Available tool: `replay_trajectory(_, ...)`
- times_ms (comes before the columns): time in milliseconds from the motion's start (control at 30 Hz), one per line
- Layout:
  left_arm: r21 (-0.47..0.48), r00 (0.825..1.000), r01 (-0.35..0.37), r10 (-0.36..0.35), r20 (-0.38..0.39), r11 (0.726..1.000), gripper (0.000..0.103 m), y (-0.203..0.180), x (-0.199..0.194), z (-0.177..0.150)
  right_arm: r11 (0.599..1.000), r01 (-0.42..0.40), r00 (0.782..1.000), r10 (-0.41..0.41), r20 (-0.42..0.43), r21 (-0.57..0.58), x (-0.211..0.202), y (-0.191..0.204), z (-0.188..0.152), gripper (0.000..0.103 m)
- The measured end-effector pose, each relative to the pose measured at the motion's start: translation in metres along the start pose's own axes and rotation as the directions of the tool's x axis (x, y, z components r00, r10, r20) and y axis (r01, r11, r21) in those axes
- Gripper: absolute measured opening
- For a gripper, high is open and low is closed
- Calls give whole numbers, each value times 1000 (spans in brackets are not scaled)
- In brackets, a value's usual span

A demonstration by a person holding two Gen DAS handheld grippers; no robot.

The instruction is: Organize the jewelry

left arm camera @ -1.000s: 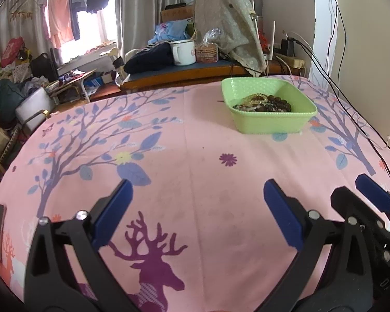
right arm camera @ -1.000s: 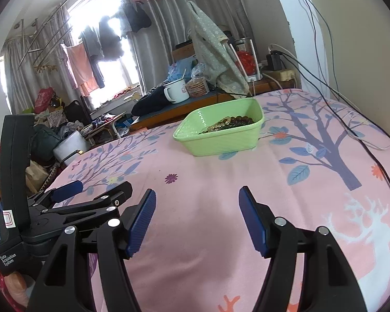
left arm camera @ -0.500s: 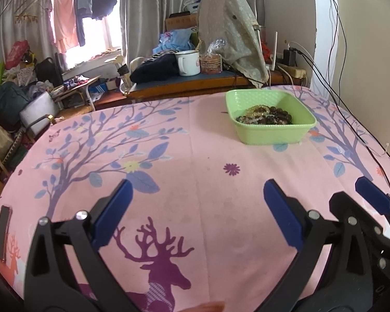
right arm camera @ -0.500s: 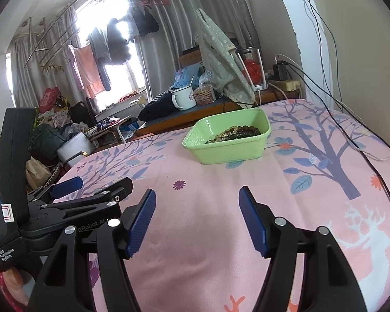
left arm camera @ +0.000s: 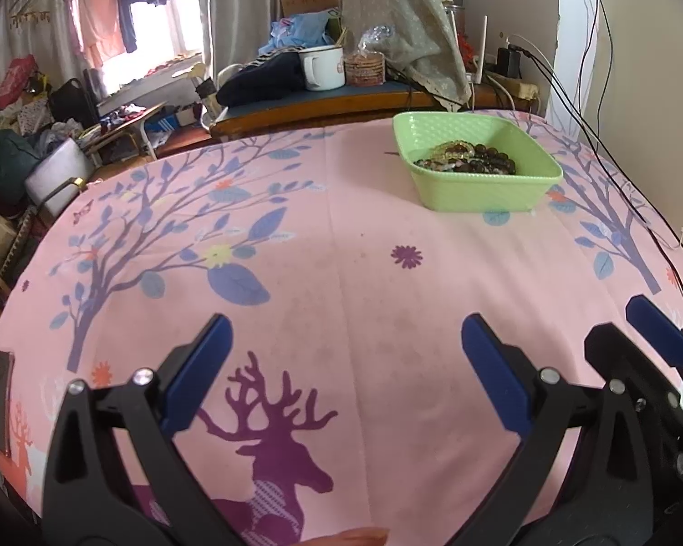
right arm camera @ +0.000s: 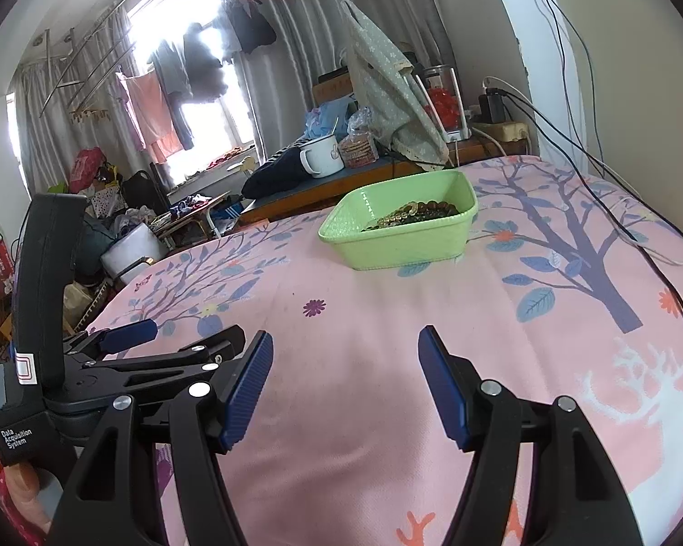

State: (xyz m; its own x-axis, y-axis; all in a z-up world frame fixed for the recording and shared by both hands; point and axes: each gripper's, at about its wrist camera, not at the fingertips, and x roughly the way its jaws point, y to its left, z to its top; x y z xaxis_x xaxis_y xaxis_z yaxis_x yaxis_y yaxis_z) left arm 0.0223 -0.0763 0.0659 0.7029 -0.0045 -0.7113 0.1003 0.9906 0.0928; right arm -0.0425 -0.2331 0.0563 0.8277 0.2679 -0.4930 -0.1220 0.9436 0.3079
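A light green tray (left arm camera: 480, 193) stands on the pink cloth at the far right, also in the right wrist view (right arm camera: 405, 250). It holds a heap of dark and golden bead bracelets (left arm camera: 471, 161) (right arm camera: 414, 214). My left gripper (left arm camera: 346, 364) is open and empty above the cloth, well short of the tray. My right gripper (right arm camera: 344, 377) is open and empty too, beside the left one, which shows at the left of its view (right arm camera: 127, 355).
The pink tablecloth (left arm camera: 341, 273) has tree and deer prints. Behind the table's far edge is a bench with a white mug (left arm camera: 323, 68), clothes and a blender (right arm camera: 446, 100). Cables (right arm camera: 614, 209) run along the right edge by the wall.
Both grippers have pulled back and risen slightly, so the tray sits a little farther off. Both stay open and empty.
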Motion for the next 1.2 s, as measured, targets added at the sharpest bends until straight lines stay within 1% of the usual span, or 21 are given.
replay_trajectory(167,16,1000,-17,17,10,1000,97,-3,1,4,1000,-1,1000,1,-19,-1,4,-2,1,39)
replay_trajectory(300,24,995,-78,76,65,997,97,-6,0,13,1000,8,1000,-9,-9,-7,1,-5,5,39)
replay_trajectory(367,31,993,-89,86,80,996,97,-8,1,18,1000,15,1000,-15,1,-3,-2,-7,8,39)
replay_trajectory(567,44,995,-62,58,82,997,97,-16,4,21,999,29,999,-29,21,15,-7,-16,15,39)
replay_trajectory(700,60,996,-60,55,74,996,97,-21,7,19,999,29,999,-29,13,25,-3,-20,16,39)
replay_trajectory(867,73,998,-18,13,65,997,97,-30,10,19,999,36,999,-37,11,37,-2,-27,16,39)
replay_trajectory(1033,115,998,31,-38,55,993,97,-48,12,21,996,58,998,-59,21,64,-7,-37,18,39)
replay_trajectory(1200,128,997,75,-78,24,989,97,-60,20,23,993,76,997,-78,24,87,-9,-50,19,39)
